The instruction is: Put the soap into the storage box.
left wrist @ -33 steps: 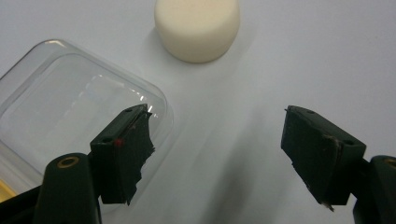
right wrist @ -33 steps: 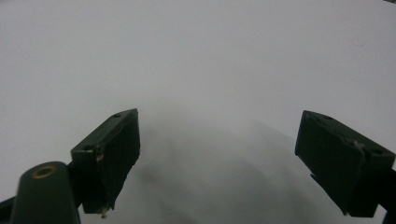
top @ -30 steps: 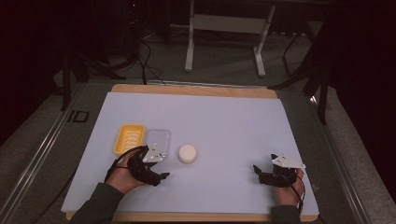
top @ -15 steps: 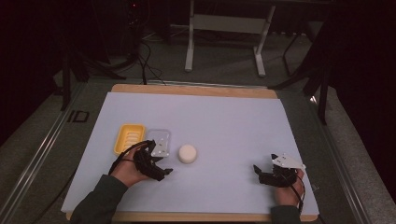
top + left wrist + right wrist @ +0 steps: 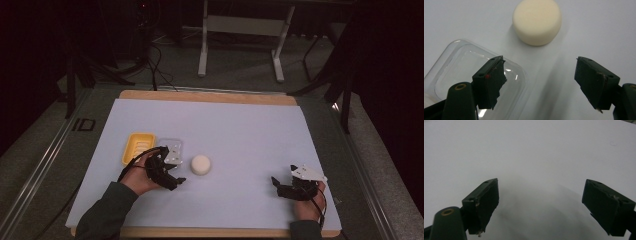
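Looking down from the high view, the left gripper (image 5: 169,177) sits low over the pale sheet covering the wooden table (image 5: 210,96), just in front of a clear plastic rectangular lid (image 5: 170,148) and just to the left of a round cream-white puck-shaped block (image 5: 201,164). A yellow plastic rectangular tray (image 5: 138,147) lies just beside the clear lid, on its far-left side. The right gripper (image 5: 286,187) rests well apart from all of these, near the table's front right corner, with its grey plate on top.

From the left gripper view, the jaws stand wide apart and hold nothing. One black pad (image 5: 490,82) overlaps the rounded corner of the clear plastic lid (image 5: 454,65), though whether it touches the lid cannot be told; the other pad is over bare sheet. The cream block (image 5: 537,21) lies ahead, beyond the gap between the jaws and apart from the lid.

From the right gripper view, the jaws are likewise spread and empty, with nothing but plain white sheet between and beyond them.

Judging from this, the step in hand is the left gripper's approach to the cream block, not yet a grasp. The next move would call for pushing the gripper forward until the block sits squarely between the pads, keeping clear of the lid's corner so it is not dragged, then closing gently across the block's round sides.
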`<state>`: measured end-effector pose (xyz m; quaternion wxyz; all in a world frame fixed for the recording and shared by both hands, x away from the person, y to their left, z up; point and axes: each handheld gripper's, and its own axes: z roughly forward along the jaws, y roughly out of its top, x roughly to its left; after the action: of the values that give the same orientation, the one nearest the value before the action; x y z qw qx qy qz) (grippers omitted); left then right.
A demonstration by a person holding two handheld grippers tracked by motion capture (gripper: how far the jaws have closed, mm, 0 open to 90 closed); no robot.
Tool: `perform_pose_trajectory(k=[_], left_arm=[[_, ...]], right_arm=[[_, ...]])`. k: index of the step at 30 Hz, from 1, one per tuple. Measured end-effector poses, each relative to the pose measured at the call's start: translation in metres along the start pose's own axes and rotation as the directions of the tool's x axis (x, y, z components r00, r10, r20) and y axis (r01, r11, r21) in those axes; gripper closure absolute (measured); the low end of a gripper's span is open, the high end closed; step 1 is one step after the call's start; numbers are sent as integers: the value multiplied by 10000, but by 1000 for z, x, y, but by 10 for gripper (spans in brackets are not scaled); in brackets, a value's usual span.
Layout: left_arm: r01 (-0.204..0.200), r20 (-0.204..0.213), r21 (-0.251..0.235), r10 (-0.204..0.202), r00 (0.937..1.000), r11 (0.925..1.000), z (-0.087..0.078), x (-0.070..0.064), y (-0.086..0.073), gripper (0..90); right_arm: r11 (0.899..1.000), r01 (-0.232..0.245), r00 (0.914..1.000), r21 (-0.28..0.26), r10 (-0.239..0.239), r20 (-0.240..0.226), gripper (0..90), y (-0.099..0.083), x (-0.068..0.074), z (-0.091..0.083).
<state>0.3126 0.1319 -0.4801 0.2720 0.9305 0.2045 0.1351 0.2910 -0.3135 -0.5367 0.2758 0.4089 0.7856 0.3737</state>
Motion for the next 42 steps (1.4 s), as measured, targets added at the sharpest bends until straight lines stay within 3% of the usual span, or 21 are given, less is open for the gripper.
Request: perform_pose_trajectory(k=[37,42], left_arm=[[-373,285,475,360,9989,9982,11,14,26,244],[-393,345,438,378,9987,9983,14,15,30,213]], right_arm=[[10000,-43,10000,-45,43,-14,140,0,0,0],[10000,-40,10000,-45,40,-11,140,0,0,0]])
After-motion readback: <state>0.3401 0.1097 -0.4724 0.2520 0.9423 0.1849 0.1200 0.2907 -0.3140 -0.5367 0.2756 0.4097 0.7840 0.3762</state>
